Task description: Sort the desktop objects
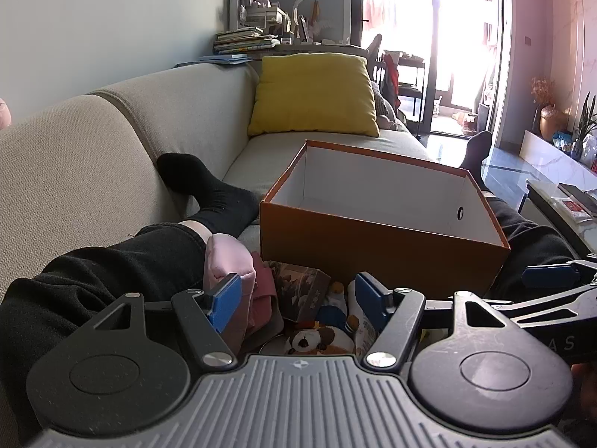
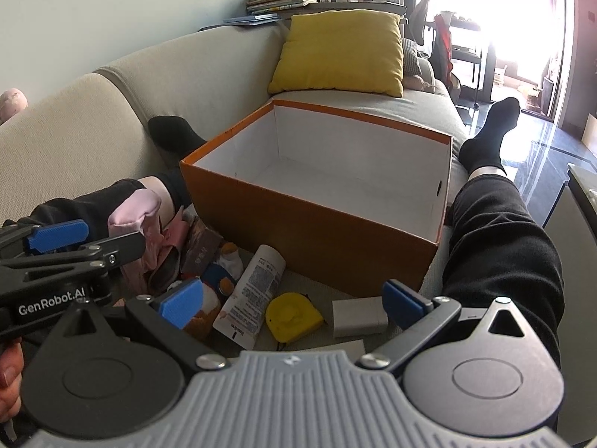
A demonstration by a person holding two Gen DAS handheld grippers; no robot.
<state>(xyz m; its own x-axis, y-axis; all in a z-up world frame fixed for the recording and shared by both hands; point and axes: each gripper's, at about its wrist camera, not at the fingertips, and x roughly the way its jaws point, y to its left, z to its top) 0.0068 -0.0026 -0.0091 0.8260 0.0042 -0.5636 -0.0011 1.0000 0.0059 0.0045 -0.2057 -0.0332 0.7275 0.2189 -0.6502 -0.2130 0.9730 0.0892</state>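
Observation:
An empty orange box (image 1: pixel 373 257) with a white inside stands on the sofa; it also shows in the right wrist view (image 2: pixel 309 220). In front of it lies a pile: a pink pouch (image 1: pixel 227 265), a brown packet (image 1: pixel 302 287), a plush dog (image 1: pixel 317 339), a white tube (image 2: pixel 253 291), a yellow tape measure (image 2: pixel 293 317) and a grey block (image 2: pixel 358 315). My left gripper (image 1: pixel 298 298) is open above the pile's left part, over the plush and packet. My right gripper (image 2: pixel 294 302) is open above the tube and tape measure.
A yellow cushion (image 1: pixel 313 93) leans on the sofa behind the box. The person's black-clad legs lie on both sides of the box (image 2: pixel 500 231). A low table (image 1: pixel 567 201) stands at the right. Books and clutter sit behind the sofa.

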